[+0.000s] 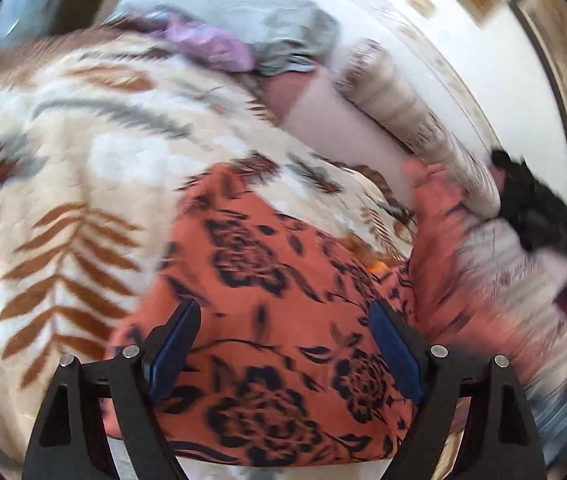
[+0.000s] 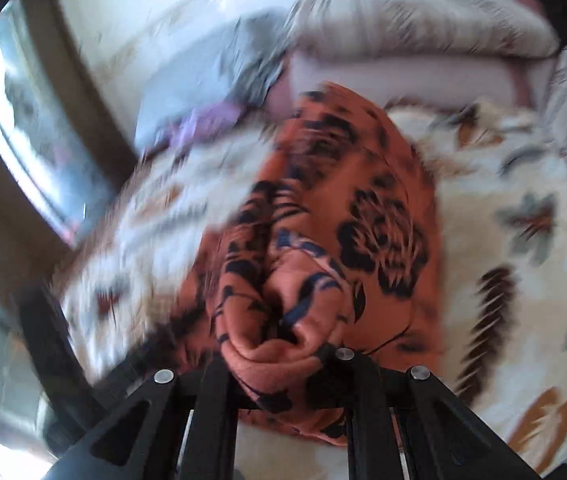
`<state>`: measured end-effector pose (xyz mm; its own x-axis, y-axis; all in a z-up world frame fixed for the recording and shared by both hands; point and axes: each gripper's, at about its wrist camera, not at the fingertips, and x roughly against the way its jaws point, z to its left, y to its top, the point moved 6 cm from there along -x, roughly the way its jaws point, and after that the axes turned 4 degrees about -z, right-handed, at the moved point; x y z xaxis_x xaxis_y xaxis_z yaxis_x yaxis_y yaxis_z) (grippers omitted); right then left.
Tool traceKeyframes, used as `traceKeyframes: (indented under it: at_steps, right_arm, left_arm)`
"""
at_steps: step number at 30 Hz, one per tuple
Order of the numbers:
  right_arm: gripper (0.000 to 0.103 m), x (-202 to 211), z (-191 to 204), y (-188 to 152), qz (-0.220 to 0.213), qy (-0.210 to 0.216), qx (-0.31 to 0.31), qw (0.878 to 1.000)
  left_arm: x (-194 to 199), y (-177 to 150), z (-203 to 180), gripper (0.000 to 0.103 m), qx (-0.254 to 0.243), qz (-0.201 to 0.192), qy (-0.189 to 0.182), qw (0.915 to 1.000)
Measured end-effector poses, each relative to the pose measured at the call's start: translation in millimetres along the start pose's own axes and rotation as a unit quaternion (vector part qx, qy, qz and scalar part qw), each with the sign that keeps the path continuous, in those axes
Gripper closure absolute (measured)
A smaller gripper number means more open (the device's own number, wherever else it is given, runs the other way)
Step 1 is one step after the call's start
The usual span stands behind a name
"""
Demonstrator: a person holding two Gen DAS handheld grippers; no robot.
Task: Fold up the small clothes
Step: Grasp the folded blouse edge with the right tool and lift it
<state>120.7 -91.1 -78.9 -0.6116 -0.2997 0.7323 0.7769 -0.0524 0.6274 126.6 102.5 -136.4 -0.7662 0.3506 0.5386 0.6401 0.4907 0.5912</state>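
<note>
Seen from my left wrist, my left claw (image 1: 285, 350) stands spread wide at the bottom of the frame, its two blue pads (image 1: 173, 350) apart and gripping nothing, above the orange garment with a dark flower print (image 1: 267, 320) that fills the lower middle of the picture. That garment lies on a cream blanket patterned with brown and grey leaves (image 1: 67, 184), which covers the left half of the frame. At the upper middle sit a grey cloth (image 1: 243, 12) and, just beside it, a lilac cloth (image 1: 211, 42). A pale pillow (image 1: 411, 116) runs diagonally down the right side, and a black shape (image 1: 535, 208) shows at the right edge, too blurred to identify. Part of the orange garment rises in a smeared band at the right. Seen from my right wrist, my right claw (image 2: 283, 354) is pressed together at the bottom centre, pinching a bunched fold of the same orange garment (image 2: 343, 208), which trails from my fingers up through the middle of the frame. The leaf blanket (image 2: 515, 240) lies under it, clearest on the right. The grey cloth (image 2: 219, 68) and lilac cloth (image 2: 211, 120) sit at the upper left, and the pale pillow (image 2: 423, 32) stretches across the top. A window (image 2: 15, 128) glows at the left edge. Both views are smeared by motion.
</note>
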Motion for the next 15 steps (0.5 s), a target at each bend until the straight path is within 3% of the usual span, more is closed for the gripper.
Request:
traceKeyframes:
  at_steps: [2,3,4,7,10,13,14,15]
  right_arm:
    - [0.09,-52.9,0.9,-46.8,0.092,0.004,-0.013,0.996]
    - [0.088,-61.6,0.5,-57.7,0.097,0.015,-0.024,0.995]
    - [0.088,-52.9,2.0,-54.0,0.071,0.012,-0.019,0.997]
    - [0.087,-45.1,-0.3,-48.2,0.081,0.02,-0.024,0.996]
    - [0.084,-40.1,-4.1,-49.5,0.081,0.028,-0.026,0.996]
    - [0.074,-29.7,-9.8,-53.2,0.064,0.05,-0.038,0.996]
    - [0.066,-25.8,-9.9,-58.5,0.061,0.057,-0.04,0.996]
    - [0.044,-17.3,-7.4,-61.7,0.058,0.064,-0.039,0.996]
  left_arm:
    - [-1.1,2.1,12.2,0.021,0.038,0.012,-0.02,0.999]
    - [-0.4,2.7,12.8,0.021,0.047,0.016,-0.036,0.9981]
    - [1.7,2.8,11.6,0.021,0.051,0.018,-0.05,0.9973]
    - [0.8,4.9,0.1,0.021,0.071,0.031,-0.111,0.9907]
    - [-7.6,2.7,-14.1,0.021,0.08,0.065,-0.144,0.9842]
    - [-15.4,3.4,-32.1,0.02,0.07,0.093,-0.151,0.9817]
    - [-22.8,6.4,-36.6,0.019,0.066,0.104,-0.149,0.981]
    - [-28.5,7.7,-38.5,0.019,0.063,0.116,-0.142,0.981]
